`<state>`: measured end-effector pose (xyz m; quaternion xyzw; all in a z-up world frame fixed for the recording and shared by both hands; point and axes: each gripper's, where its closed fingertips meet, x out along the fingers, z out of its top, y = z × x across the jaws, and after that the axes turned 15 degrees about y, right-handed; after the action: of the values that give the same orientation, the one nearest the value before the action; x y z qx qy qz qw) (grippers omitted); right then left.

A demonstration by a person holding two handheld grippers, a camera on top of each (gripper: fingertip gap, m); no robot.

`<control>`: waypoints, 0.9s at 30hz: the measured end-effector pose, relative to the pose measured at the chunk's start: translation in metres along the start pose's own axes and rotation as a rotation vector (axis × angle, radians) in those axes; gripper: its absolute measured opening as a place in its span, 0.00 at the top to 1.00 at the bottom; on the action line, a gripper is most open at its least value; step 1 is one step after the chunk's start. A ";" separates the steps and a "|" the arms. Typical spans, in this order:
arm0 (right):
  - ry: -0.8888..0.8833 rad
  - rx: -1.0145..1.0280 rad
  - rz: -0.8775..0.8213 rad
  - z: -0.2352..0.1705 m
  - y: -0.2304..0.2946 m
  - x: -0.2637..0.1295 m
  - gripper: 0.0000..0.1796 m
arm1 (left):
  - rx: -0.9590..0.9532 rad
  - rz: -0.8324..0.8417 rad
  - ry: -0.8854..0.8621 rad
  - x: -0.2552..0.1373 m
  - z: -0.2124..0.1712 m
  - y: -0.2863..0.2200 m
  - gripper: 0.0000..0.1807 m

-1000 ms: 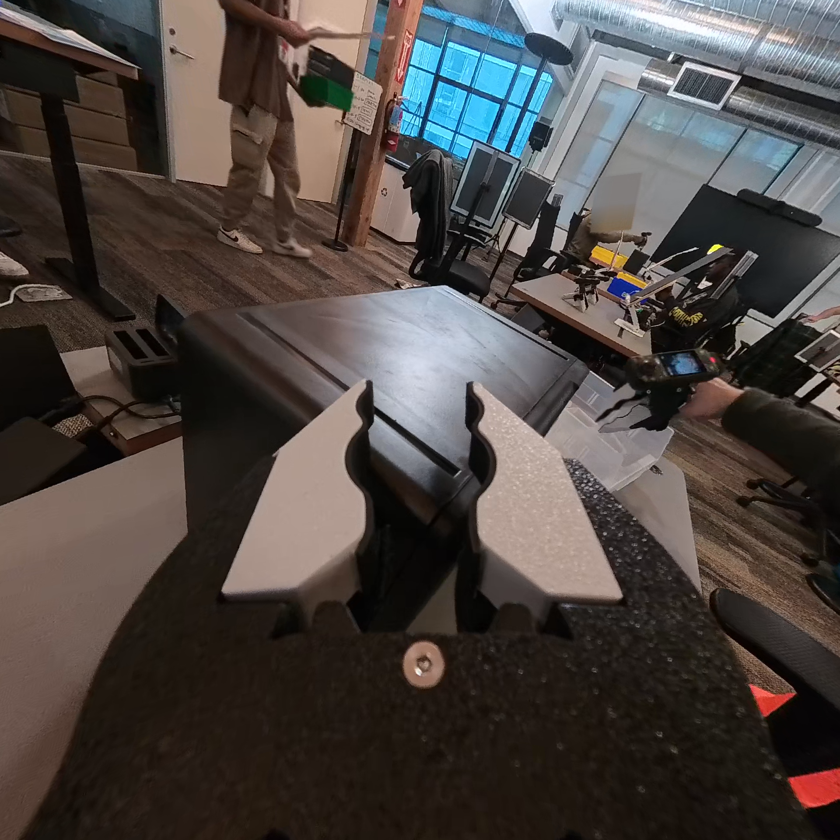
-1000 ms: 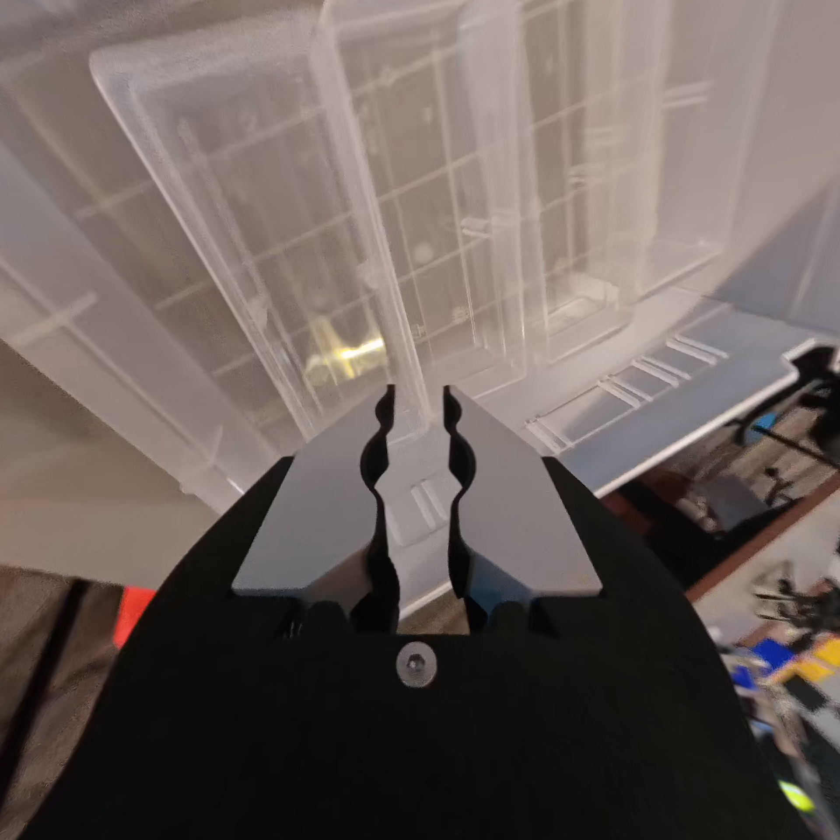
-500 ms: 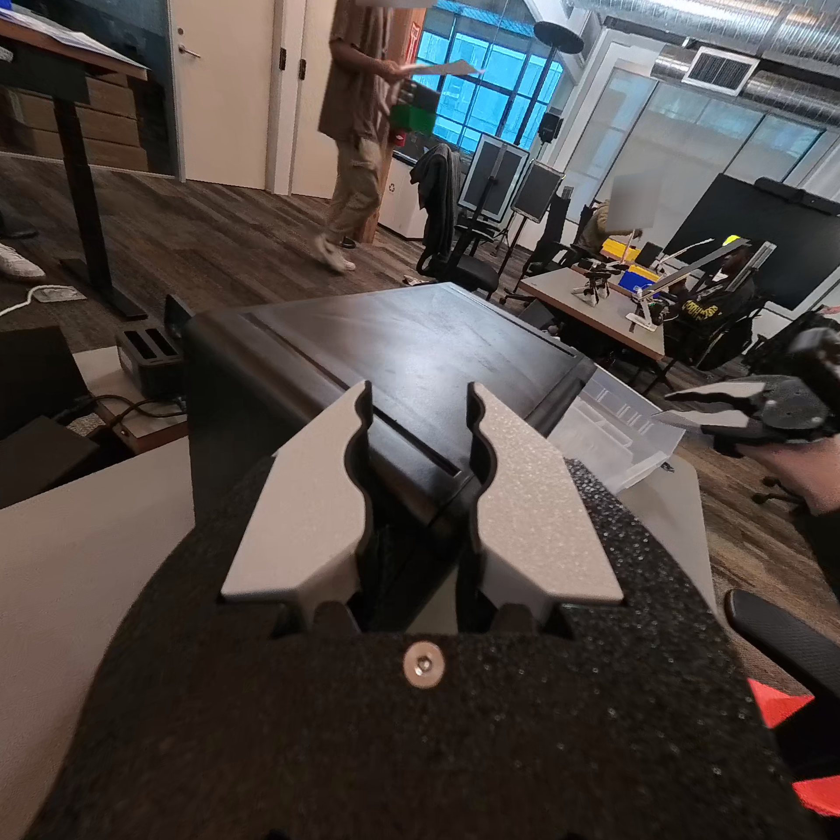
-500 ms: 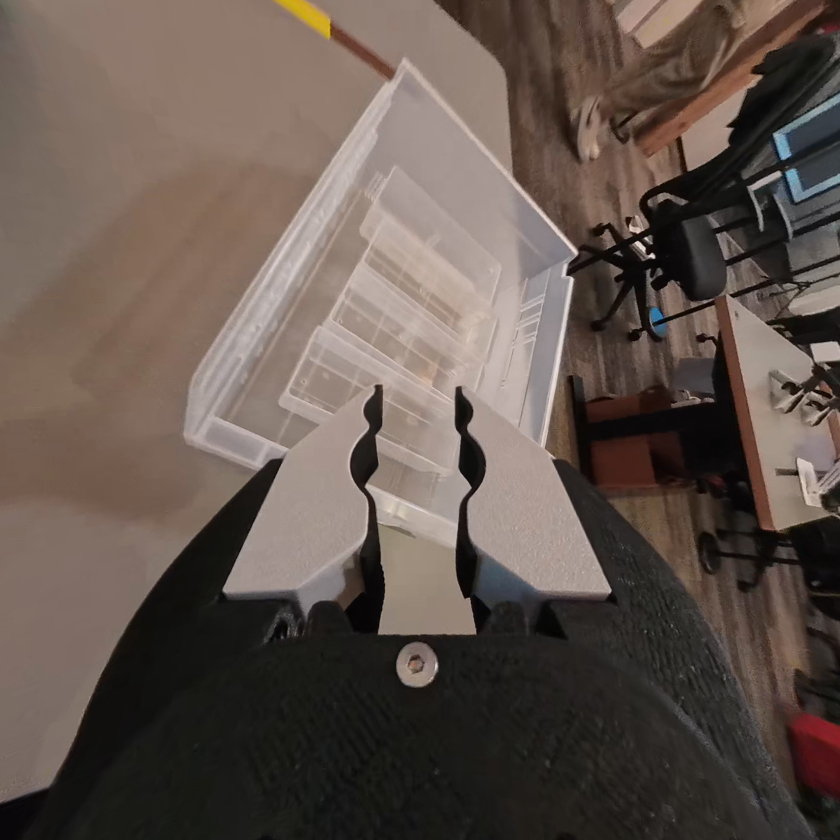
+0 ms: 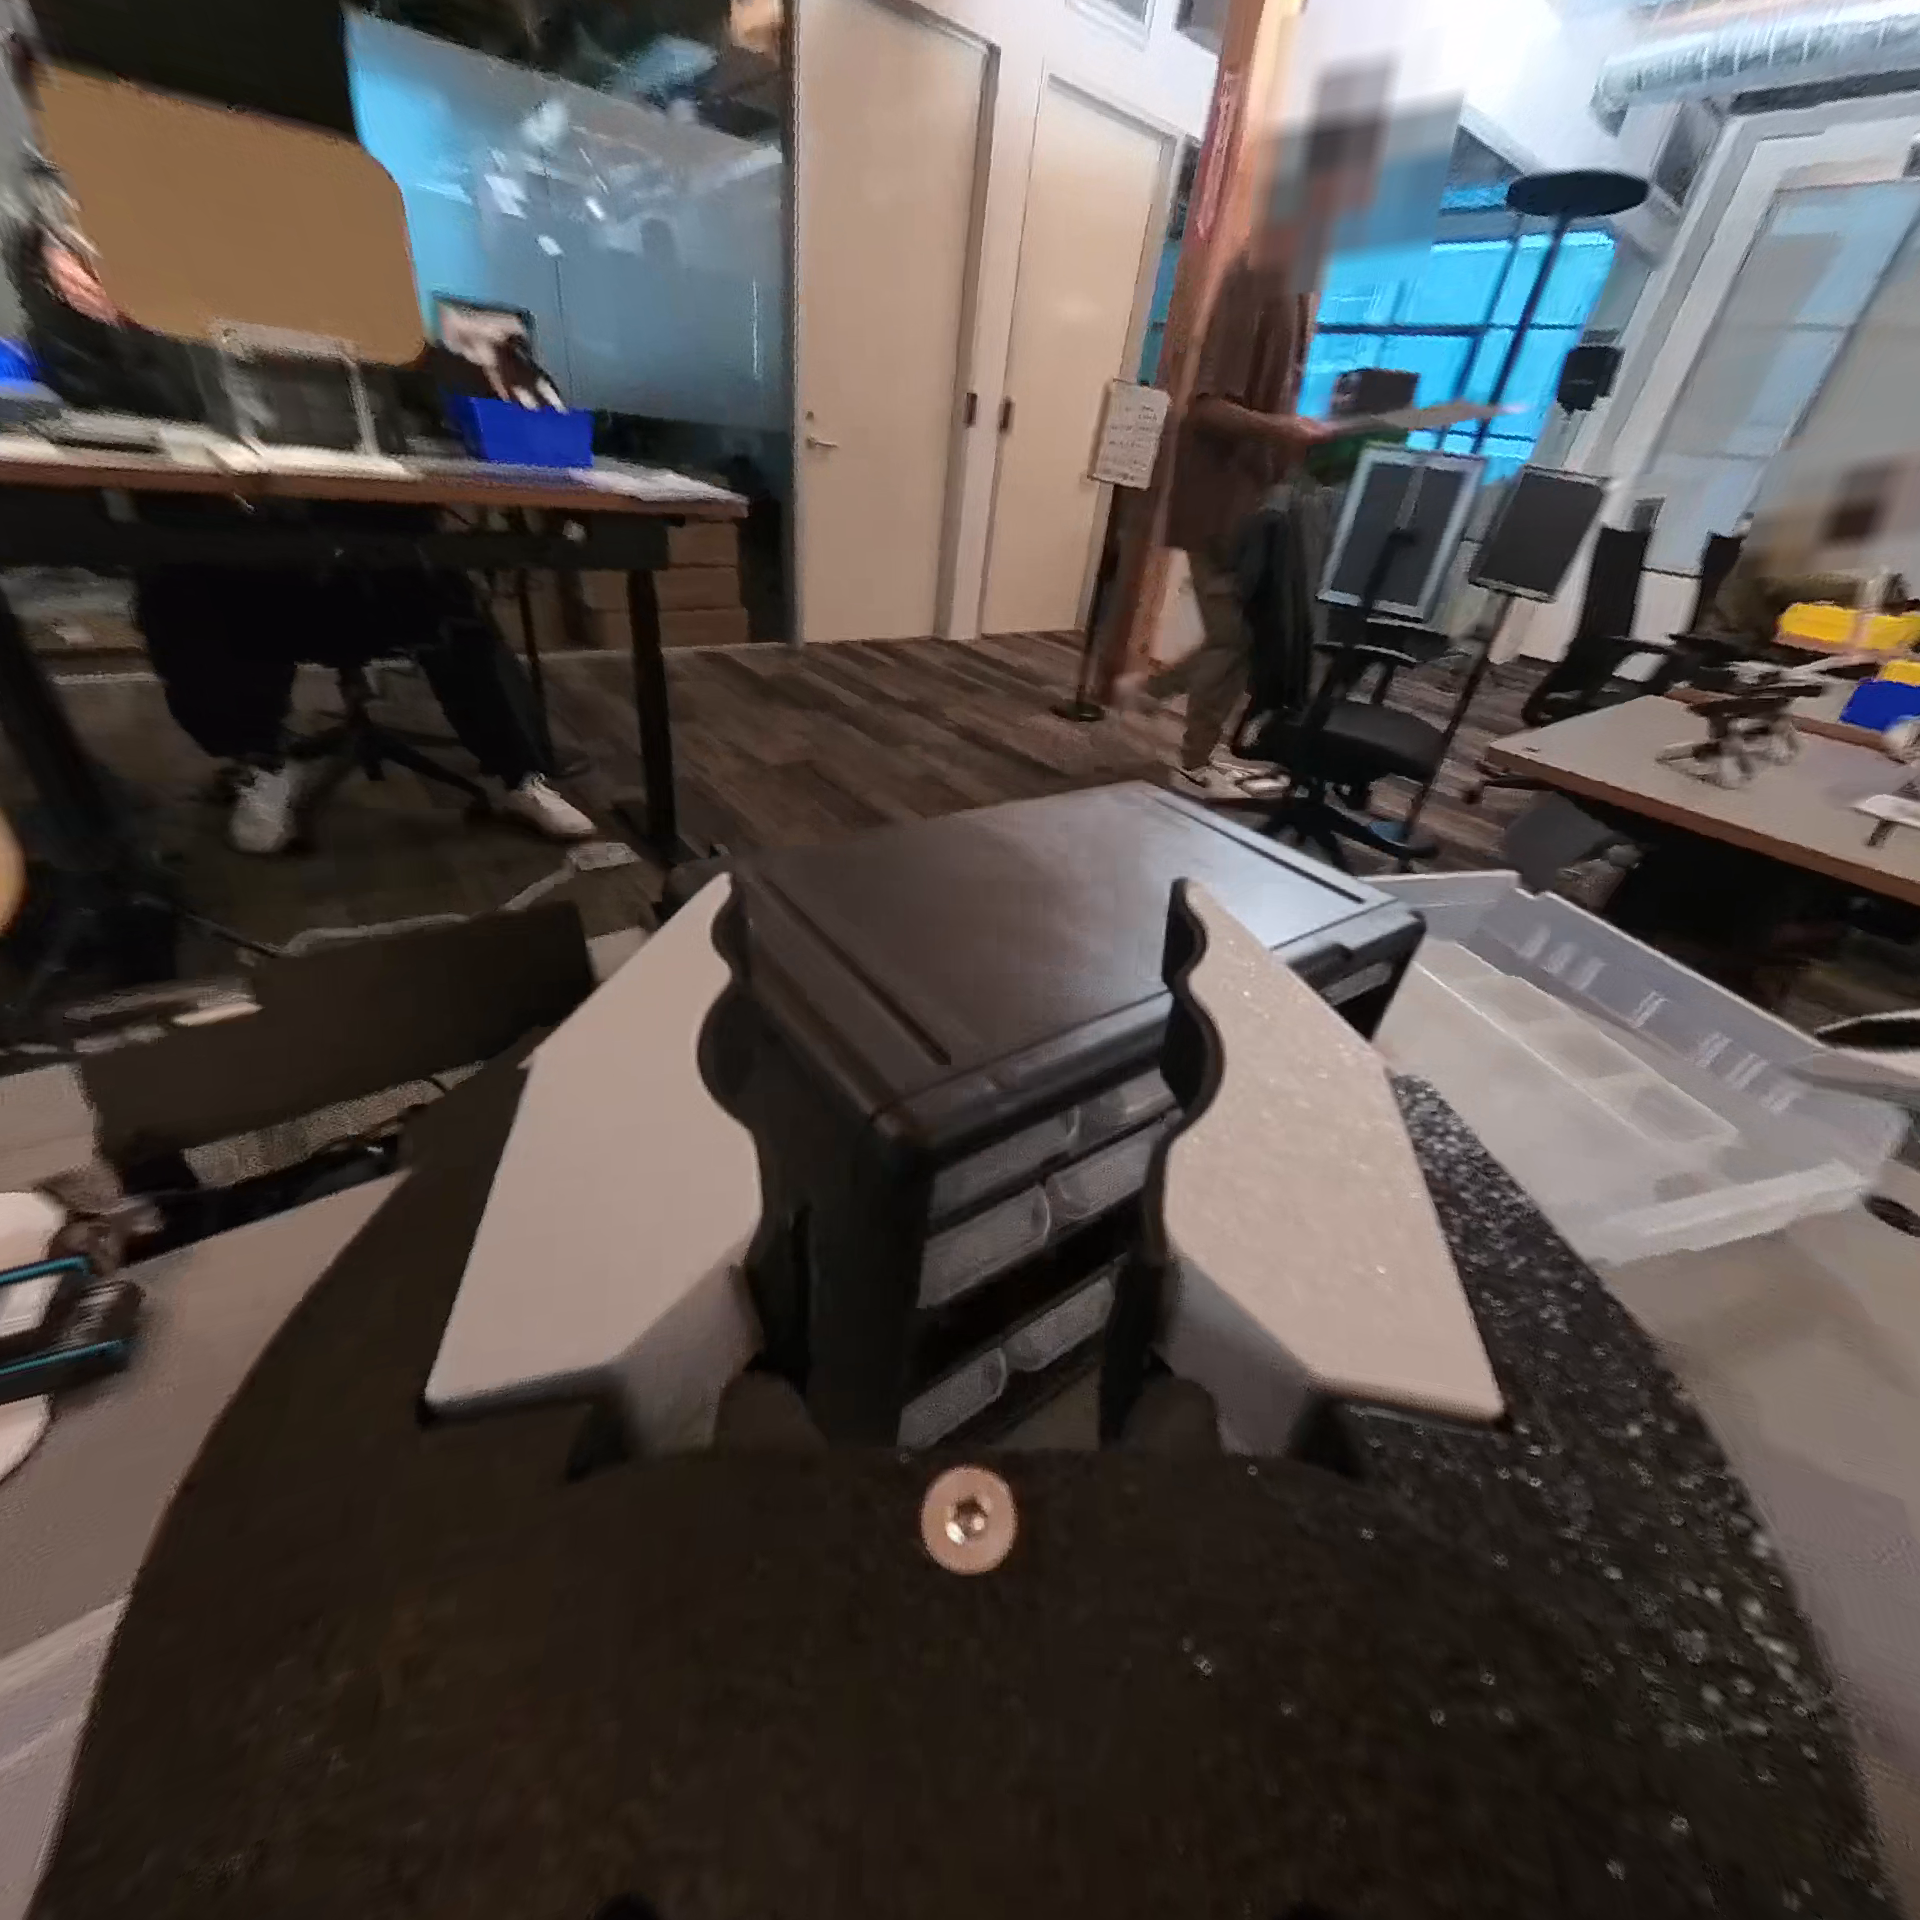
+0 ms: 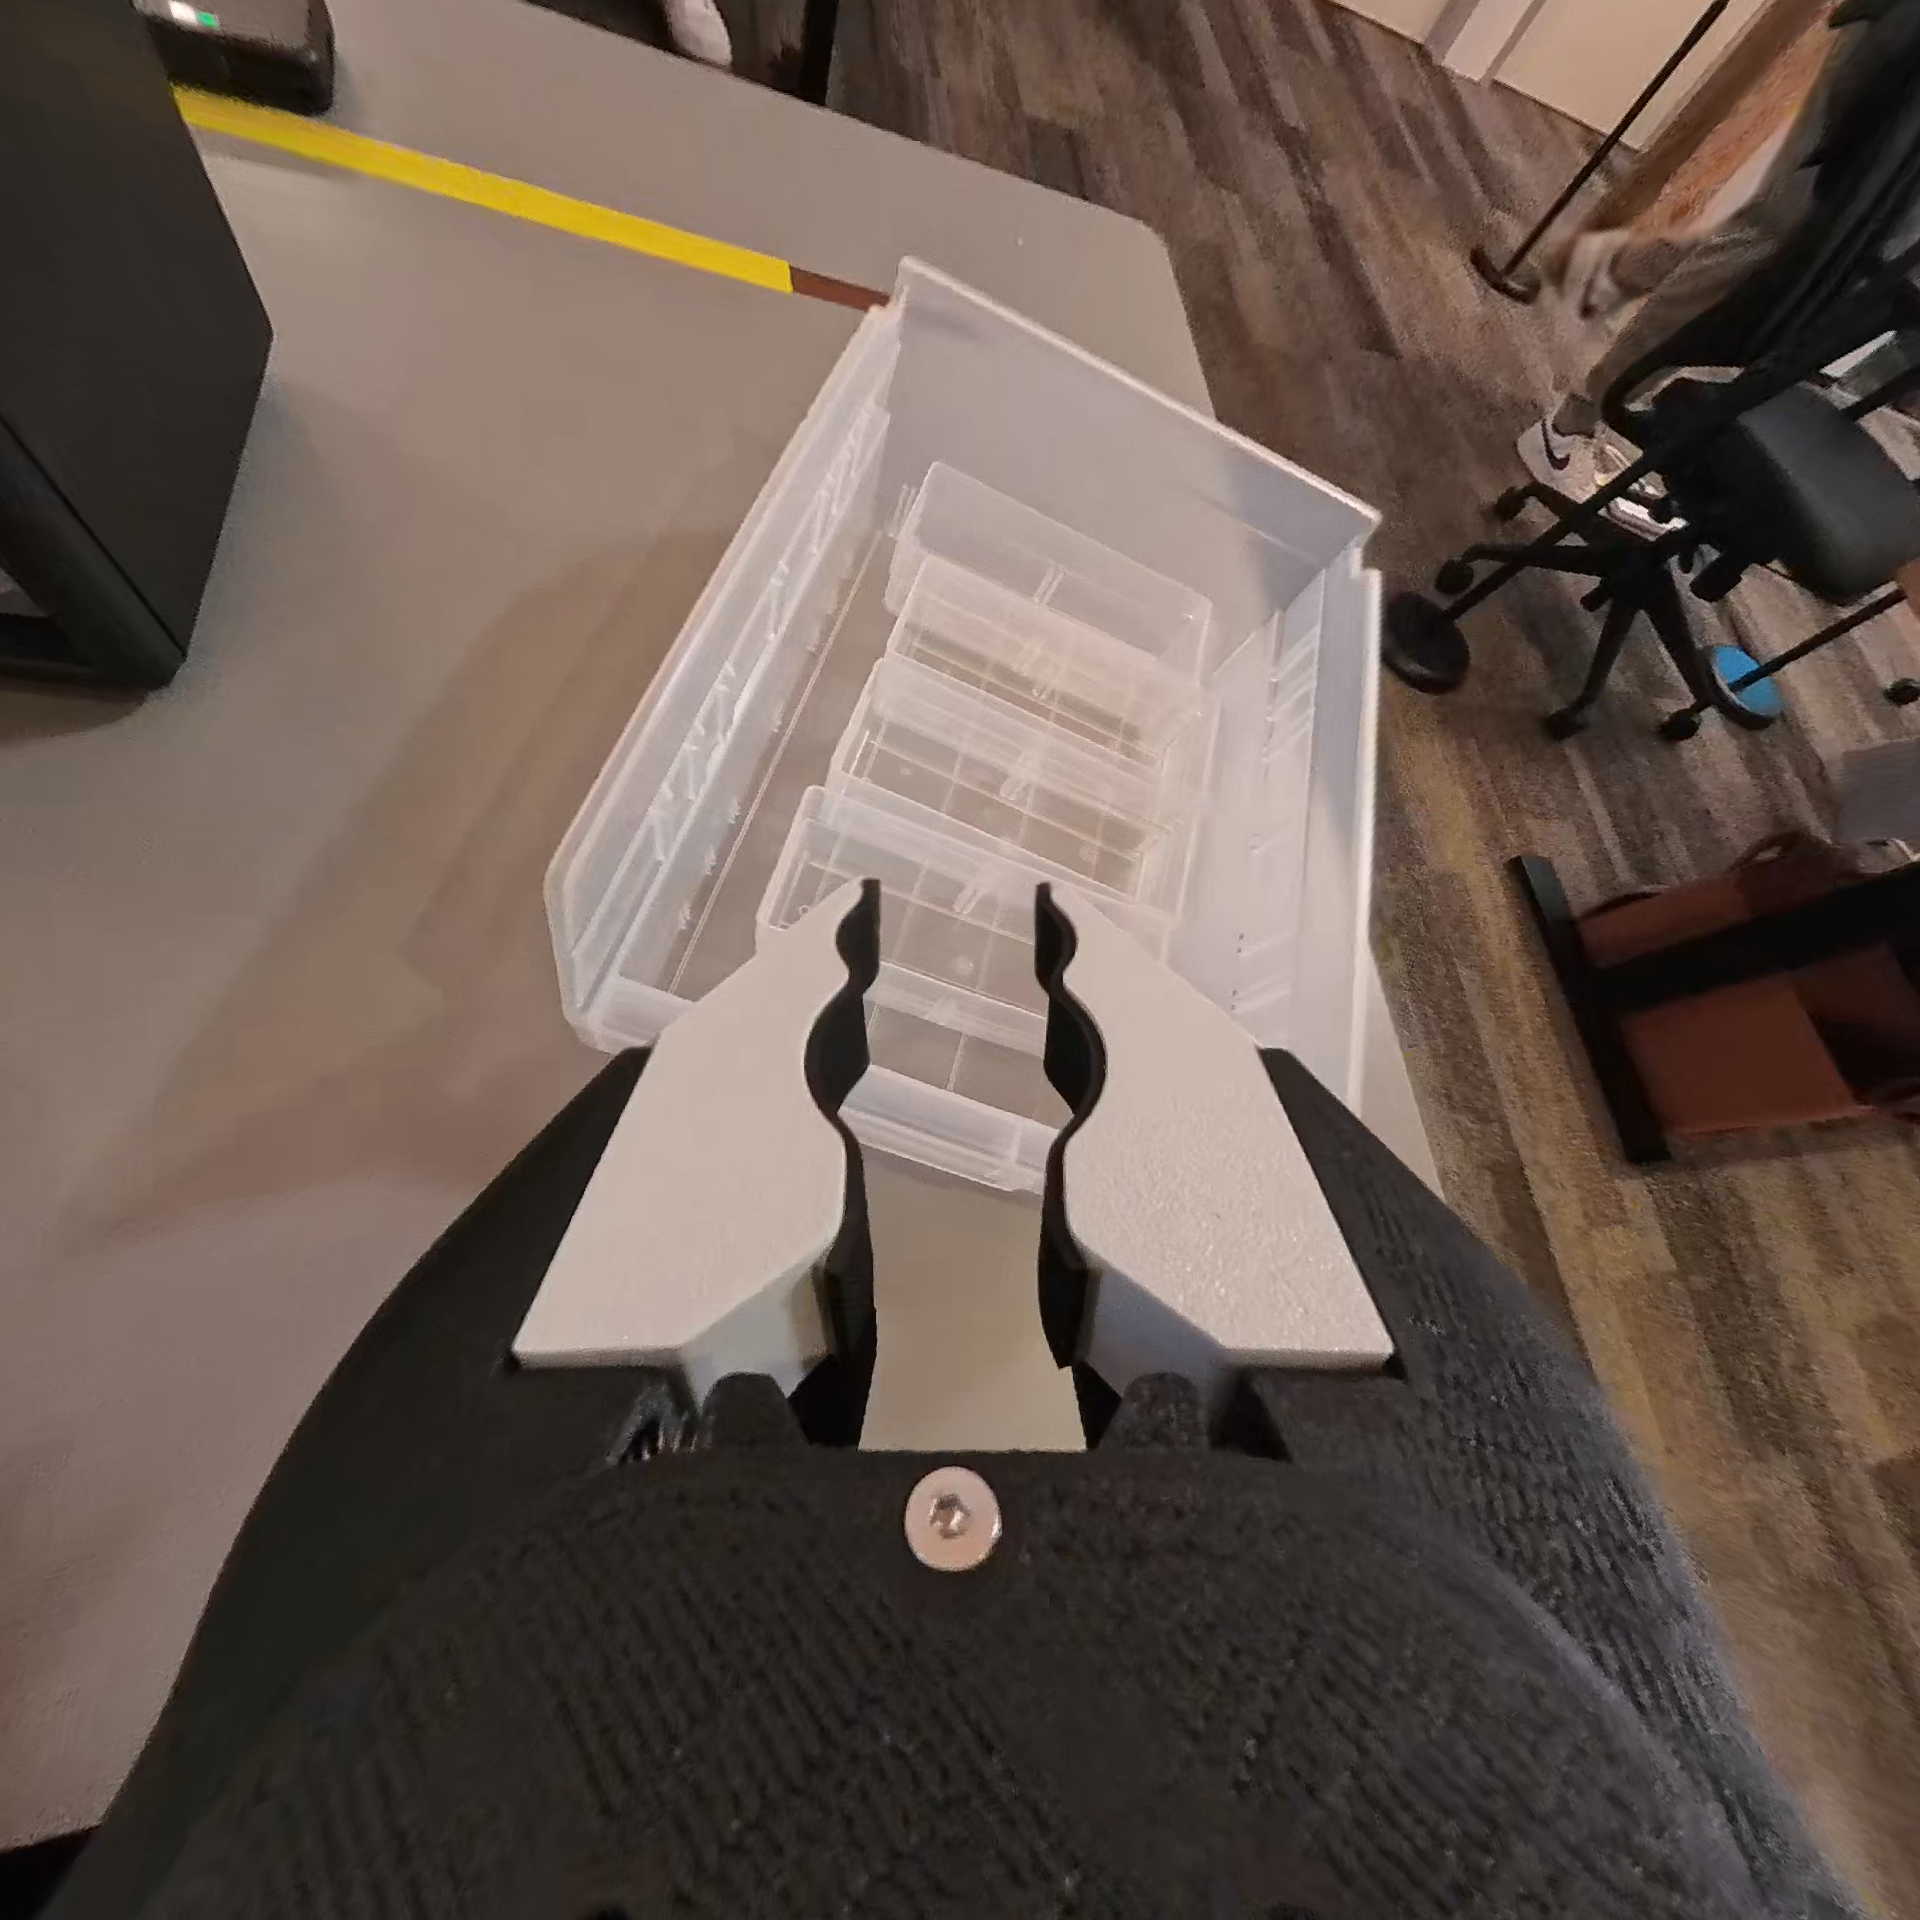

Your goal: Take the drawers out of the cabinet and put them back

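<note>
The left gripper (image 5: 951, 914) is held off the near corner of the black drawer cabinet (image 5: 1049, 914), level with its top, its jaws spread wide and gripping nothing. A second ago those jaws stood much narrower and close over the cabinet lid; now the cabinet sits farther off, its clear small drawers (image 5: 1039, 1195) visible in its front.

The right gripper (image 6: 951, 894) looks steeply down over the near end of a clear plastic bin (image 6: 727, 665), jaws parted and empty. Several clear drawers (image 6: 997, 758) lie side by side inside the bin. Half a second ago the jaws were closer together and the bin lay farther ahead.

The bin rests on the grey table (image 6: 364, 727) along its right edge, its far end near the rounded corner. A yellow tape strip (image 6: 499, 197) runs up to the bin's far wall. Bare tabletop lies open between bin and cabinet.
</note>
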<state>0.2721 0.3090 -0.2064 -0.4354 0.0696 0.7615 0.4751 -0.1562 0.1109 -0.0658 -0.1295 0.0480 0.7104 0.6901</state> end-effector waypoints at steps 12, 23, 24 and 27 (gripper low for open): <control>-0.130 0.169 -0.058 -0.016 -0.073 0.000 0.64 | 0.001 0.543 0.358 -0.121 -0.147 0.044 0.39; 0.006 0.396 0.200 -0.081 -0.094 0.075 0.57 | -0.089 0.533 0.558 -0.139 -0.235 0.062 0.26; 0.024 0.404 0.224 -0.085 -0.091 0.080 0.60 | -0.085 0.573 0.601 -0.144 -0.245 0.069 0.27; 0.047 0.426 0.282 -0.089 -0.084 0.088 0.76 | -0.094 0.659 0.645 -0.155 -0.260 0.082 0.33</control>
<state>0.3763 0.3660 -0.2993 -0.3291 0.2997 0.7778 0.4437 -0.2051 -0.1074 -0.2864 -0.3530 0.2667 0.8166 0.3707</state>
